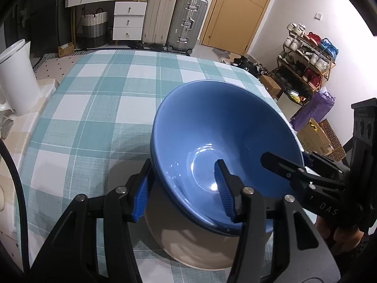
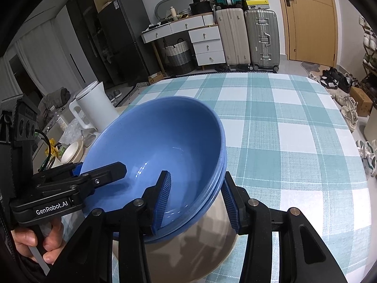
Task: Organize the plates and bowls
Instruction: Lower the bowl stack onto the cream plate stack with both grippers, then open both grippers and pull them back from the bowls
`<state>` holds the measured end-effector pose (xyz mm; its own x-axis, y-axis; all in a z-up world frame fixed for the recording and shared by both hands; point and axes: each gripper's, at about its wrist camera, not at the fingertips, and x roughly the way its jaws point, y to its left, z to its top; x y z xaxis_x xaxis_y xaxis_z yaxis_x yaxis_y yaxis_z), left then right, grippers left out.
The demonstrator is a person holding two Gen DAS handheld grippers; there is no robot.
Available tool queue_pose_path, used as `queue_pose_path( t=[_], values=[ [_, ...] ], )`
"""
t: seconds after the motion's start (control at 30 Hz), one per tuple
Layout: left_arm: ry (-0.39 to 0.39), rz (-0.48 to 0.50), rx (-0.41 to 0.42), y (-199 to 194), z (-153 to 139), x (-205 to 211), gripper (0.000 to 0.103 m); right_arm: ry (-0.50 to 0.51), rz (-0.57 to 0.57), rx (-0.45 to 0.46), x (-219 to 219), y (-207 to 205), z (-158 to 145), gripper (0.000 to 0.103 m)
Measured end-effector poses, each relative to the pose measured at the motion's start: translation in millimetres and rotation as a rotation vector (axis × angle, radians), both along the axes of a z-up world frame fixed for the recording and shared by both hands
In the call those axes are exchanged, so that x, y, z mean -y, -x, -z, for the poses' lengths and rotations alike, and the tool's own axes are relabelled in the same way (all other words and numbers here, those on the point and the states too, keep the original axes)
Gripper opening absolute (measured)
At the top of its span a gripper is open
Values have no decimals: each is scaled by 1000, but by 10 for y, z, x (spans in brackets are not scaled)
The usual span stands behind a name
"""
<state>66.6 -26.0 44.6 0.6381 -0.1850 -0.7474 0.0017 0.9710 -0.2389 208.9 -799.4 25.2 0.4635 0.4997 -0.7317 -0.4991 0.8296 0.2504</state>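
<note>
A stack of blue bowls (image 1: 226,127) (image 2: 162,136) sits nested in a larger cream bowl (image 1: 188,243) (image 2: 202,243) on the checked table. My left gripper (image 1: 183,188) straddles the blue rim on its left side, one finger inside, one outside, with a gap to the rim. My right gripper (image 2: 198,200) straddles the opposite rim the same way. Each gripper also shows in the other view: the right one (image 1: 294,172) and the left one (image 2: 94,176).
The teal and white checked tablecloth (image 1: 106,99) (image 2: 294,129) stretches beyond the bowls. A white kettle (image 1: 16,77) (image 2: 92,106) stands at the table's left edge, with small cream bowls (image 2: 73,152) and clutter beside it. Suitcases, drawers and a shoe rack lie beyond.
</note>
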Motion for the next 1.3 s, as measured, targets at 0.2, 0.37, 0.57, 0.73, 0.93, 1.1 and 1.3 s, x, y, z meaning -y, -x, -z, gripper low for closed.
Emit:
queue_pose_path(
  t=[0.2, 0.37, 0.57, 0.73, 0.93, 1.1, 1.3],
  values=[
    [-59, -13, 59, 70, -106, -37, 82, 29, 15, 26, 47, 11, -17, 72],
    [-111, -19, 145, 180, -211, -84, 102, 12, -16, 90, 99, 112, -79, 96],
    [-123, 13, 254, 384, -298, -139, 102, -11, -34, 164, 174, 249, -107, 102],
    [-143, 1, 306, 548, -310, -222, 102, -62, -40, 210, 306, 312, -121, 102],
    [-123, -10, 336, 710, -268, -394, 102, -105, -59, 253, 436, 401, -136, 102],
    [-96, -23, 366, 810, -212, -489, 102, -133, -70, 287, 513, 512, -121, 102],
    [-126, -14, 401, 893, -125, -484, 102, -147, -92, 338, 568, 671, -64, 102]
  ],
)
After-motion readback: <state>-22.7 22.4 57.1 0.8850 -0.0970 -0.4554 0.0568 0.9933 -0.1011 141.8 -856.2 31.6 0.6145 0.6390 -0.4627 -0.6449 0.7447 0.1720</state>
